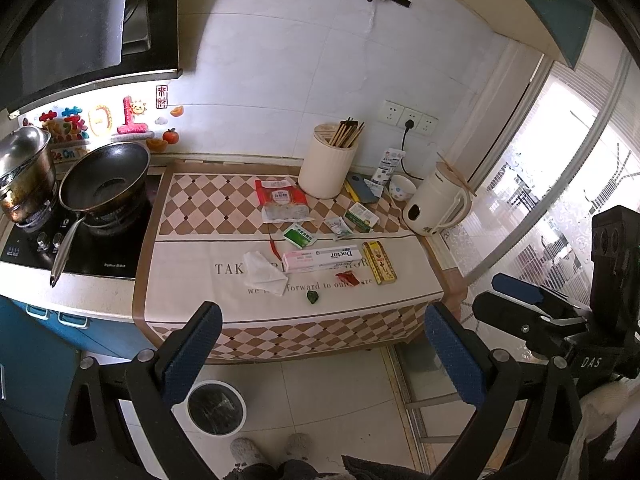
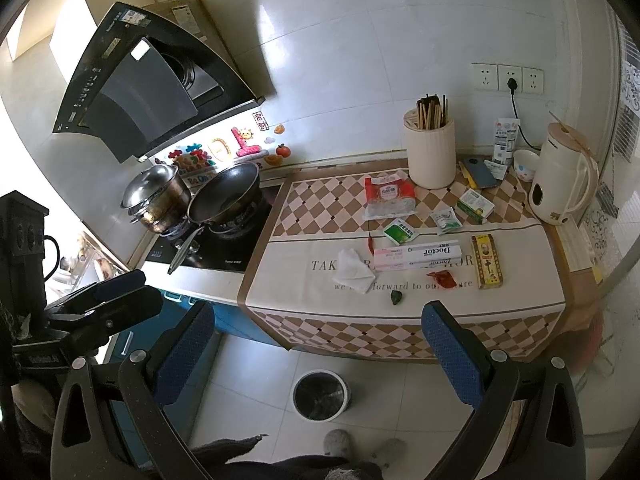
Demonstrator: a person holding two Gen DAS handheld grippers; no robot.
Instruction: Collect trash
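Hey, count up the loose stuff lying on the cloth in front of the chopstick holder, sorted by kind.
Boxes: 3 (toothpaste box, yellow box, green and white box)
Sachets and wrappers: 4 (red bag, green sachet, pale sachet, red wrapper)
Tissues: 1
Chillies: 1
Green scraps: 1
Total: 10

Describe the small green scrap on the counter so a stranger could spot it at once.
Start at the checked cloth covering the counter right of the stove, and go to its plain white band with printed lettering. The green scrap lies below that lettering, nearest the front edge, between the crumpled white tissue and the red wrapper. It is the smallest, darkest piece there.
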